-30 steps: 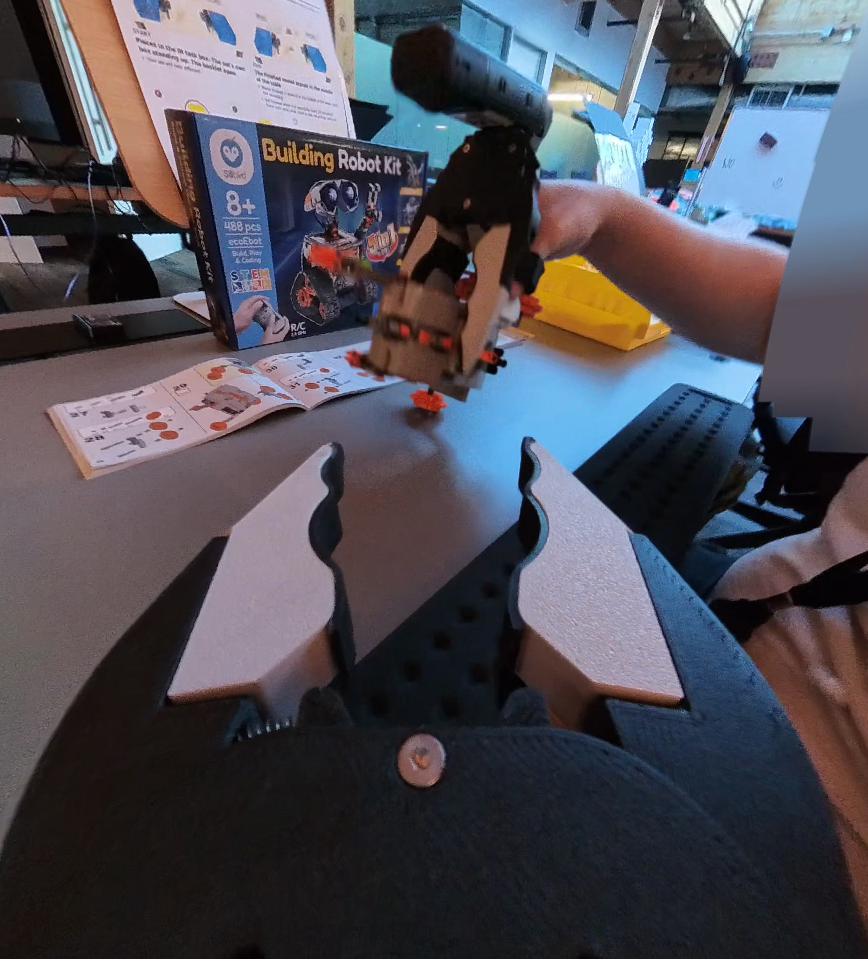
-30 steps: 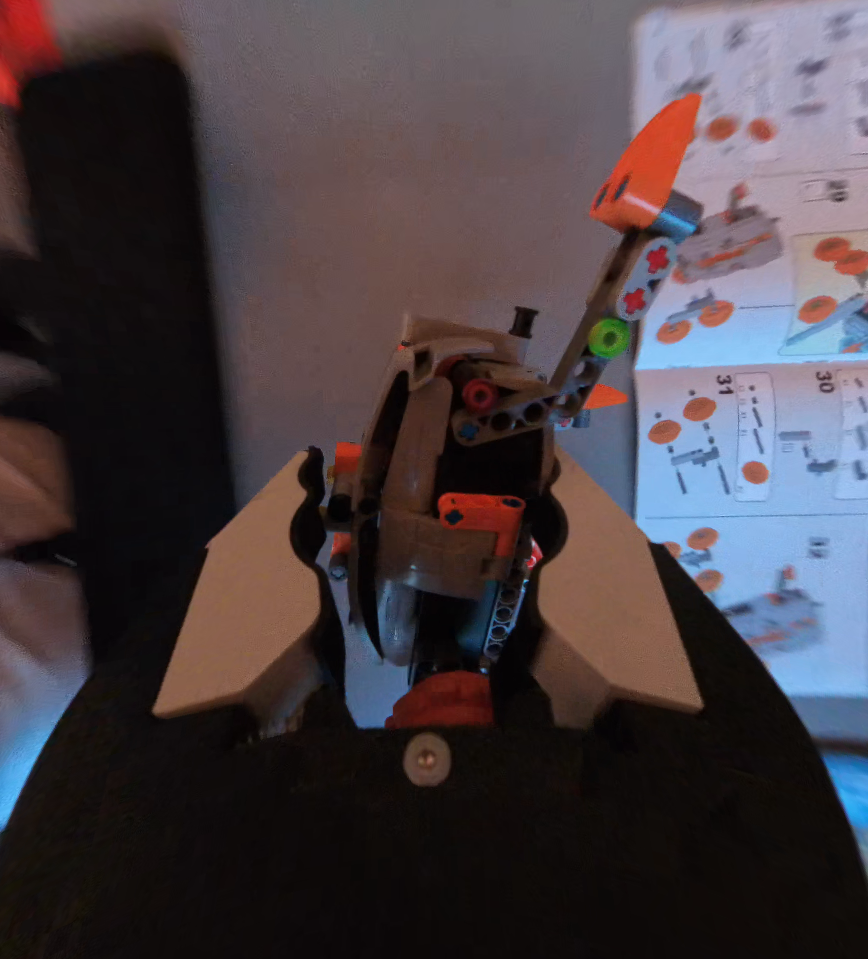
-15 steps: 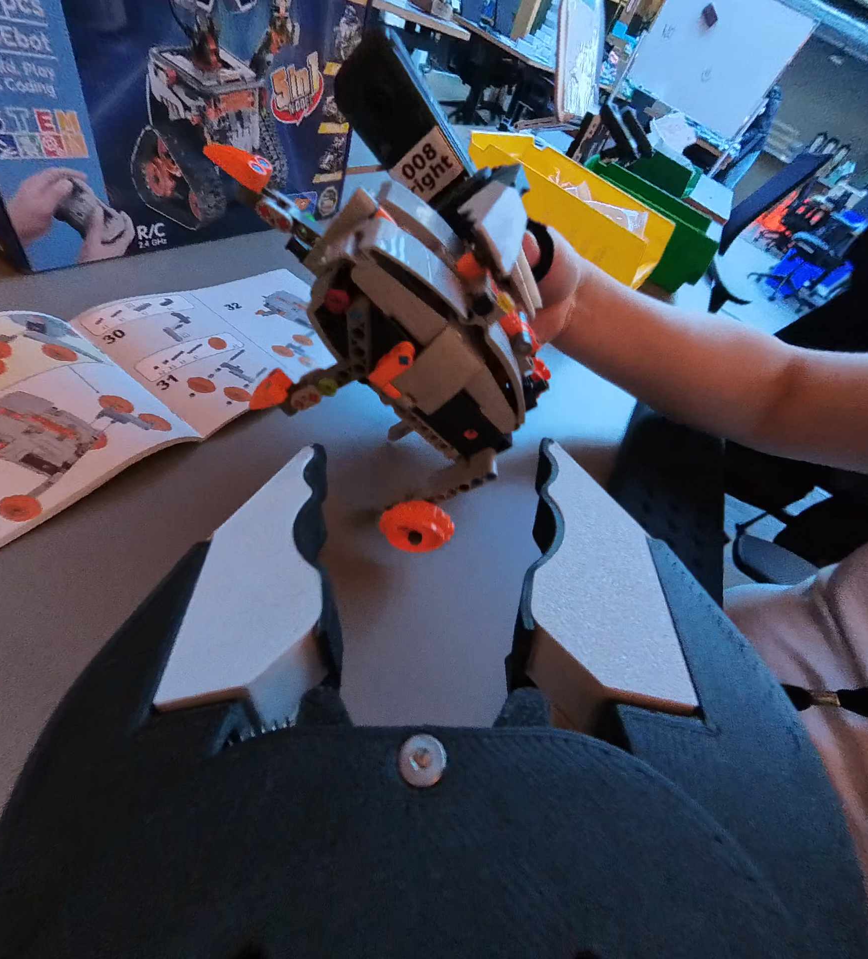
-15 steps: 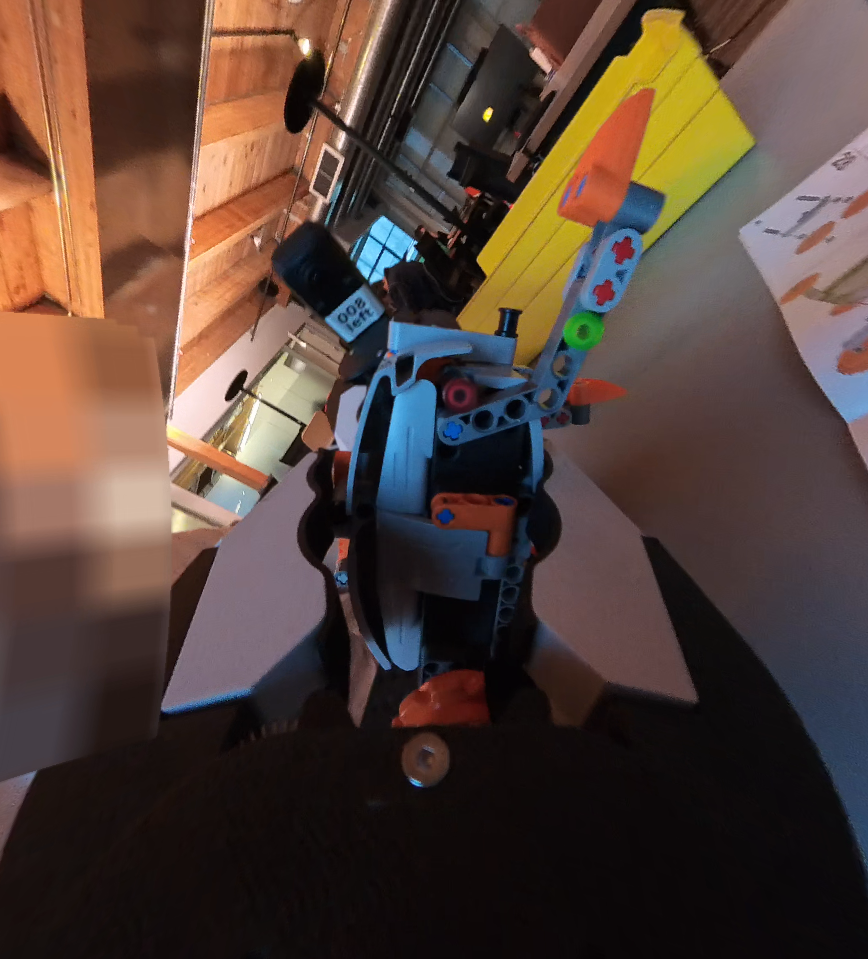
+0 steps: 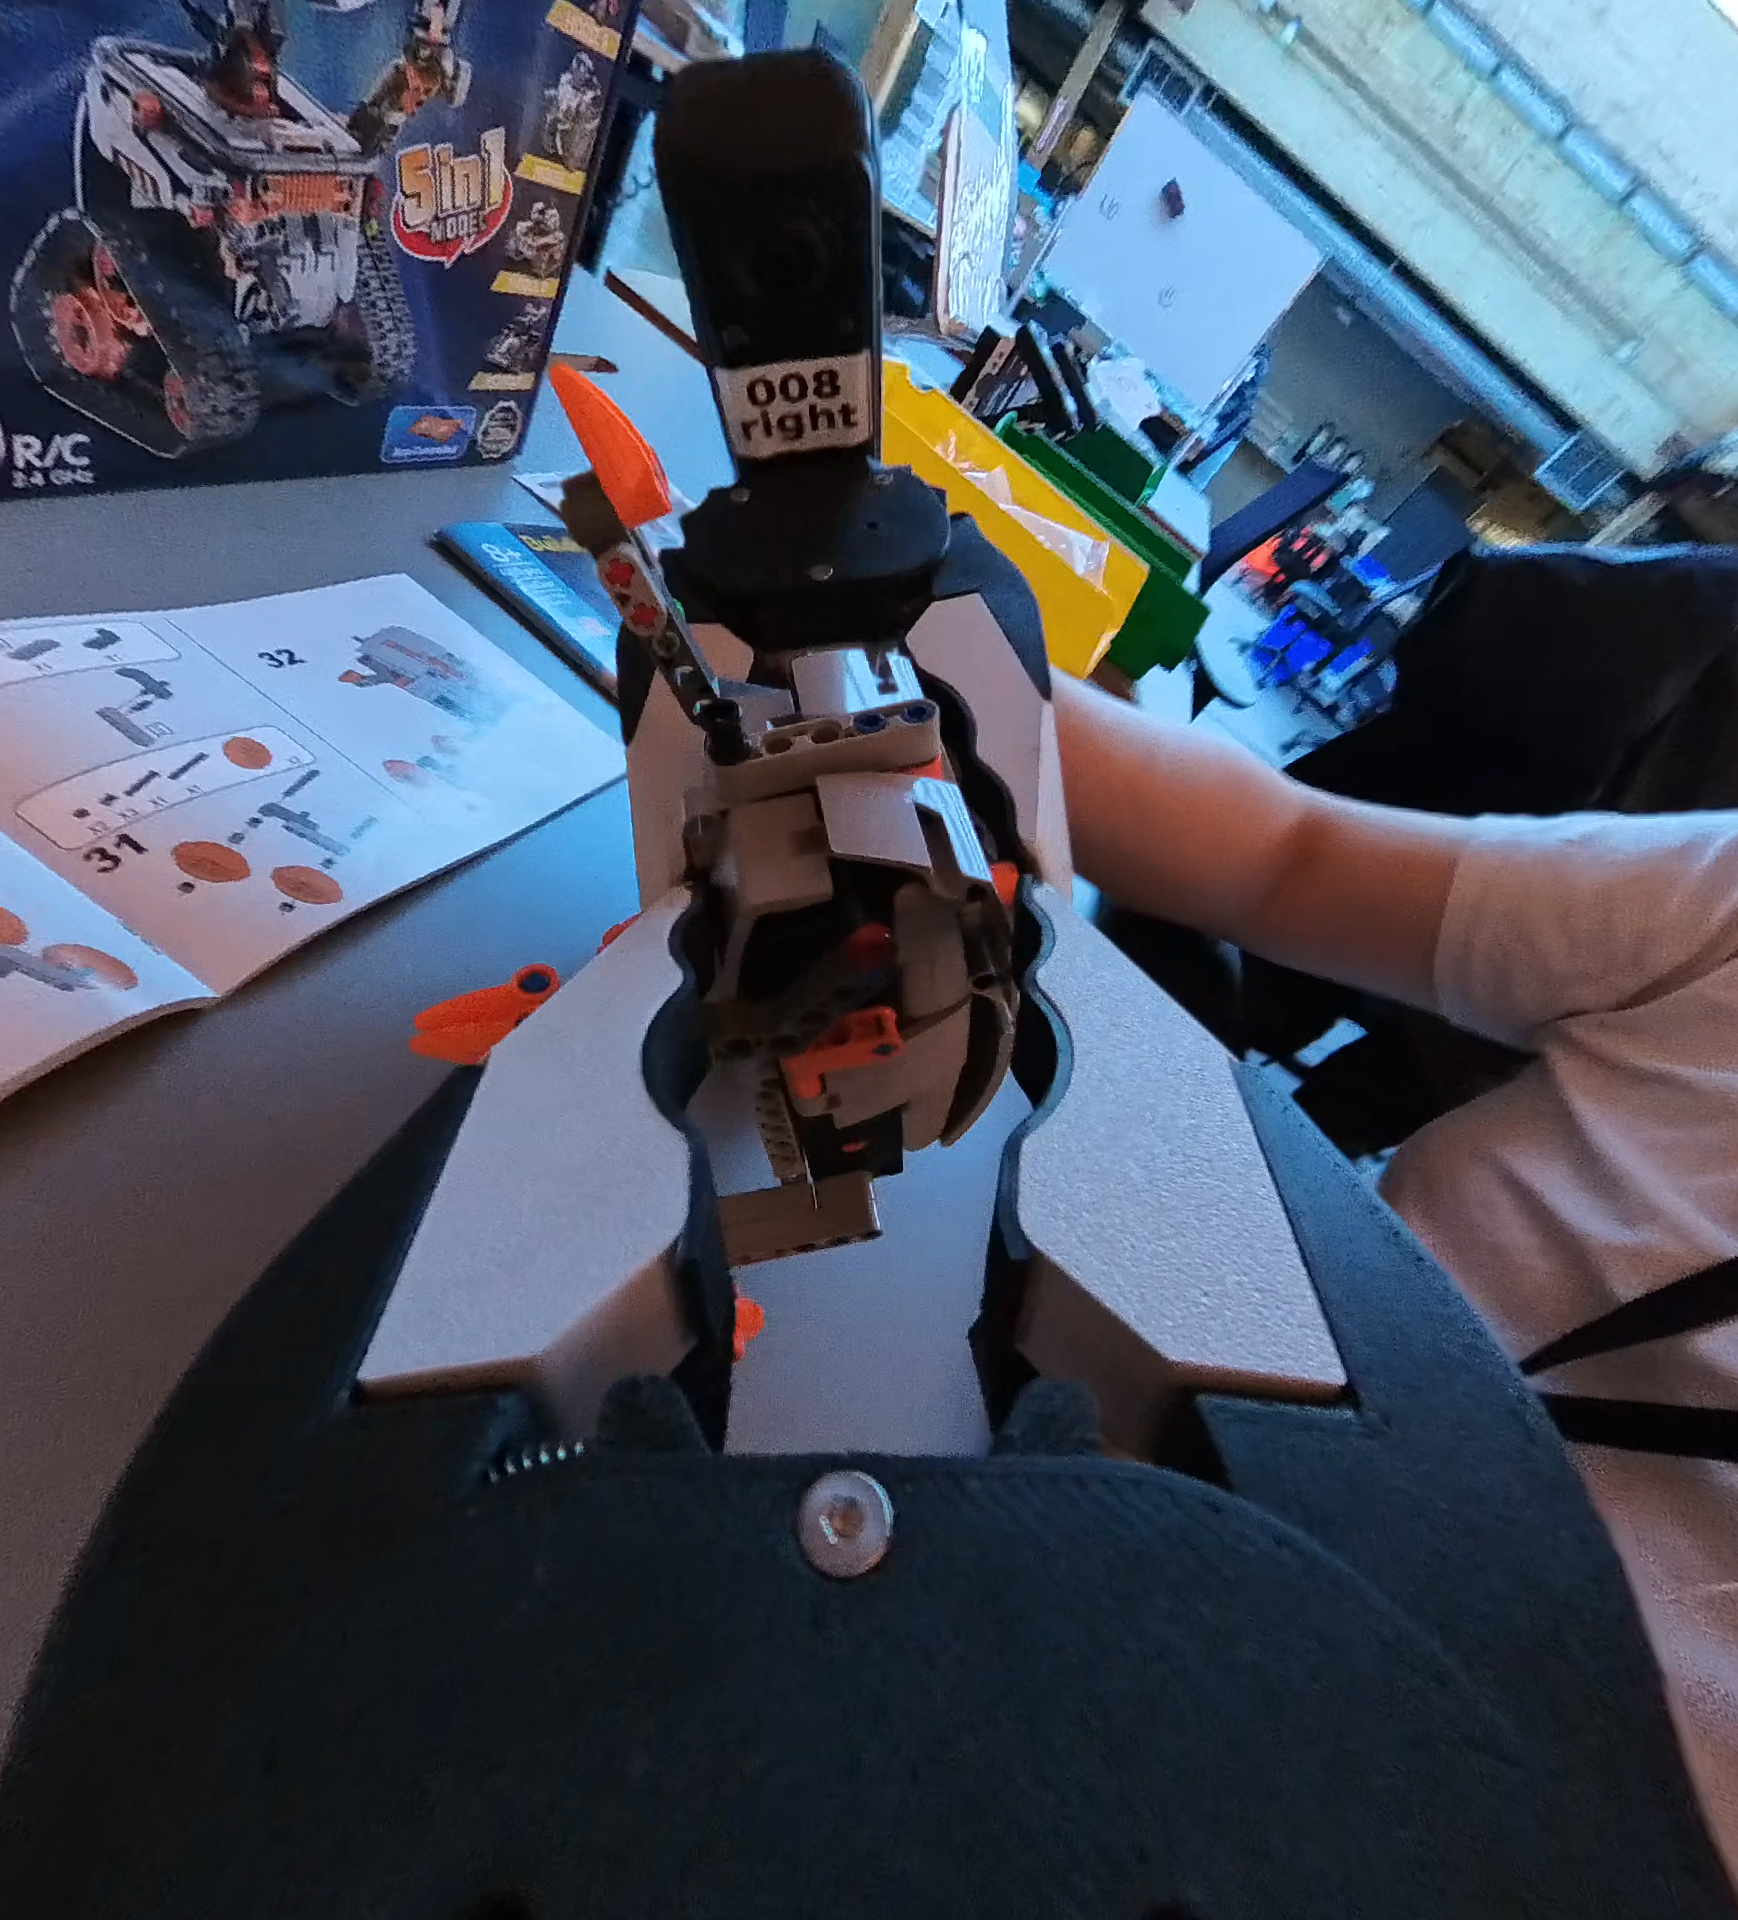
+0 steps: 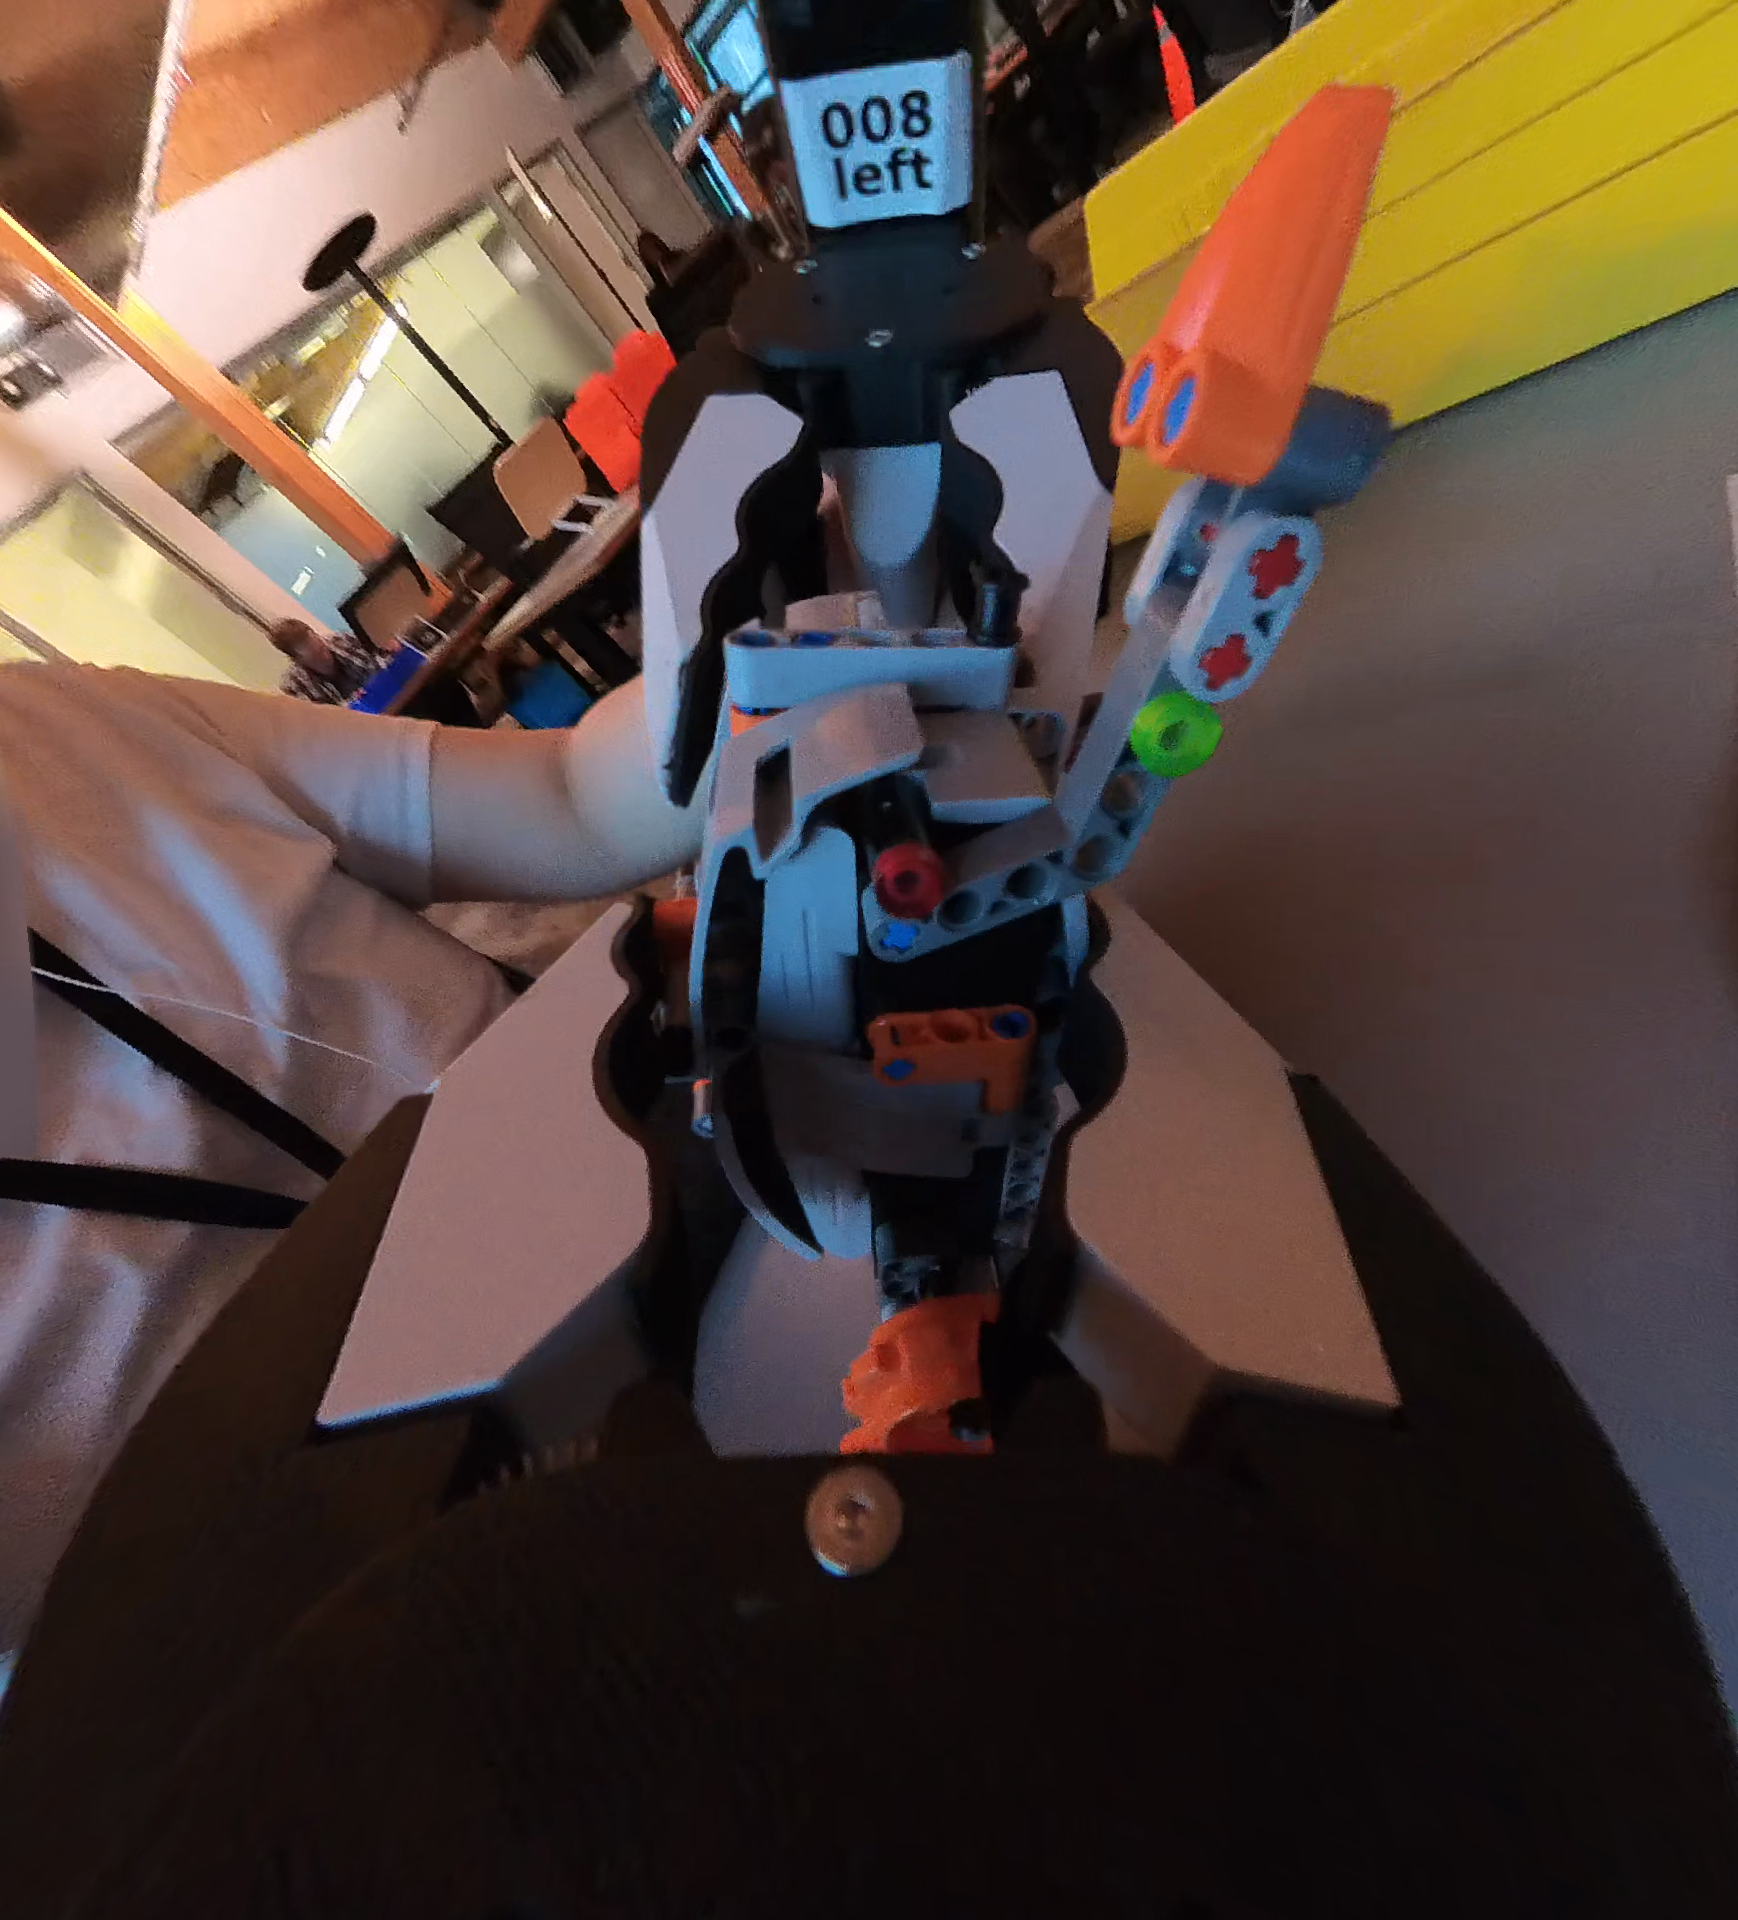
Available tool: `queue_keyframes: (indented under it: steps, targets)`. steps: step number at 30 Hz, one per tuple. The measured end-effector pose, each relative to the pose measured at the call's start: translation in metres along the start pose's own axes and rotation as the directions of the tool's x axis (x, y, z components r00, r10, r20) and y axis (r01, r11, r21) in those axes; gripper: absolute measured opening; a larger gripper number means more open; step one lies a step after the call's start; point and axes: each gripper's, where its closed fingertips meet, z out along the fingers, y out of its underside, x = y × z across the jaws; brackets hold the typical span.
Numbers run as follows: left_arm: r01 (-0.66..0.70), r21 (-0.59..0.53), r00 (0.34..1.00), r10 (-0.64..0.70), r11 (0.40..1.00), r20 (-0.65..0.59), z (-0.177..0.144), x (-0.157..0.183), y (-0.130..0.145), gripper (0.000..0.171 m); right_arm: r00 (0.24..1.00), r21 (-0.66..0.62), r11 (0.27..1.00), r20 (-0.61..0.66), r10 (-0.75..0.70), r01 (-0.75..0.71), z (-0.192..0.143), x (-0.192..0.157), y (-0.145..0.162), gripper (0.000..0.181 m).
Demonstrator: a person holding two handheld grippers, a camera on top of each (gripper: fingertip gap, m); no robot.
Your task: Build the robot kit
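Two grippers are enclosing the brick model (image 5: pixel 823 852): the right gripper (image 6: pixel 865 966) is clamping it; the left gripper (image 5: pixel 854 935) is flanking it, contact indeterminate. An instruction booklet (image 5: pixel 221 779) is lying at 9 o'clock.

The left wrist view looks forward along the left hand-held gripper (image 5: pixel 849 1039), slightly down over the desk (image 5: pixel 169 1195), straight at the oncoming right hand-held gripper (image 5: pixel 844 790) at very close range. The right wrist view faces the opposite way along its own fingers, toward the left hand-held gripper's front and the yellow bin (image 6: pixel 1571 177) behind it. Both share the brick-built model (image 5: pixel 844 977) between them and the open instruction booklet (image 5: pixel 221 779).
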Motion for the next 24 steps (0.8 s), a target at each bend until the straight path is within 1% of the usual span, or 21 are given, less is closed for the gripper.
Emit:
queue_keyframes:
  steps: [1,3,5,6,7,8,9,10,11,12,13,14,15,17,19,20,22,23,24]
  targets:
    - [-0.027,-0.014,0.999,0.027,1.0,0.02,0.0,0.001,0.002,0.055,1.0,-0.017,1.0,-0.007,-0.008,0.008,0.0,0.001,0.002,0.078]
    - [-0.048,-0.031,0.996,0.05,0.998,0.07,-0.004,0.001,0.005,0.055,0.998,-0.027,1.0,-0.064,-0.012,0.01,0.001,0.007,0.003,0.088]
    - [-0.055,-0.047,0.991,0.061,0.997,0.12,-0.016,0.001,0.008,0.055,0.993,0.003,1.0,-0.118,-0.024,0.025,-0.006,0.01,-0.002,0.093]
    - [-0.045,-0.049,0.989,0.052,0.998,0.142,-0.023,0.0,0.009,0.055,0.99,0.048,0.998,-0.134,-0.039,0.045,-0.013,0.007,-0.008,0.098]
    - [-0.029,-0.044,0.985,0.036,0.999,0.167,-0.032,-0.002,0.01,0.055,0.982,0.111,0.991,-0.181,-0.058,0.079,-0.024,0.006,-0.018,0.095]
    - [-0.006,-0.032,0.98,0.012,0.999,0.198,-0.043,-0.006,0.01,0.055,0.964,0.17,0.974,-0.245,-0.102,0.147,-0.037,0.002,-0.028,0.095]
    - [0.023,-0.015,0.972,-0.018,1.0,0.236,-0.055,-0.01,0.01,0.055,0.933,0.201,0.953,-0.325,-0.154,0.228,-0.051,-0.003,-0.037,0.095]
    - [0.047,0.002,0.959,-0.046,0.999,0.281,-0.069,-0.015,0.01,0.055,0.875,0.185,0.937,-0.447,-0.188,0.296,-0.067,-0.002,-0.042,0.094]
    - [0.064,0.021,0.941,-0.067,0.998,0.331,-0.082,-0.02,0.01,0.055,0.78,0.131,0.929,-0.591,-0.206,0.345,-0.087,0.004,-0.041,0.092]
    - [0.072,0.038,0.918,-0.081,0.997,0.387,-0.096,-0.025,0.01,0.055,0.658,0.063,0.924,-0.72,-0.219,0.376,-0.107,0.01,-0.036,0.091]
    - [0.067,0.042,0.891,-0.079,0.997,0.446,-0.109,-0.03,0.011,0.055,0.536,-0.009,0.918,-0.81,-0.24,0.397,-0.124,0.012,-0.028,0.087]
    - [0.054,0.035,0.863,-0.064,0.998,0.501,-0.12,-0.035,0.012,0.055,0.435,-0.068,0.913,-0.863,-0.256,0.403,-0.136,0.012,-0.018,0.08]
    - [0.046,0.026,0.839,-0.053,0.999,0.541,-0.129,-0.039,0.013,0.055,0.369,-0.111,0.915,-0.891,-0.264,0.388,-0.143,0.01,-0.004,0.07]
    - [0.049,0.027,0.828,-0.055,0.998,0.559,-0.139,-0.043,0.013,0.055,0.307,-0.164,0.918,-0.909,-0.283,0.361,-0.144,0.009,0.023,0.06]
    - [0.078,0.035,0.848,-0.085,0.996,0.523,-0.14,-0.044,0.013,0.055,0.286,-0.181,0.919,-0.914,-0.289,0.351,-0.141,0.01,0.046,0.058]
    - [0.084,0.04,0.859,-0.093,0.996,0.503,-0.14,-0.044,0.012,0.055,0.3,-0.177,0.924,-0.91,-0.285,0.339,-0.138,0.012,0.057,0.058]
    - [0.096,0.046,0.872,-0.107,0.994,0.478,-0.141,-0.046,0.01,0.055,0.378,-0.159,0.951,-0.89,-0.254,0.264,-0.13,0.017,0.074,0.06]
    - [0.105,0.047,0.875,-0.114,0.993,0.47,-0.141,-0.047,0.009,0.055,0.41,-0.147,0.959,-0.88,-0.238,0.241,-0.127,0.018,0.078,0.061]
    - [0.11,0.045,0.878,-0.118,0.993,0.464,-0.141,-0.048,0.008,0.055,0.425,-0.132,0.96,-0.875,-0.23,0.248,-0.125,0.018,0.077,0.06]
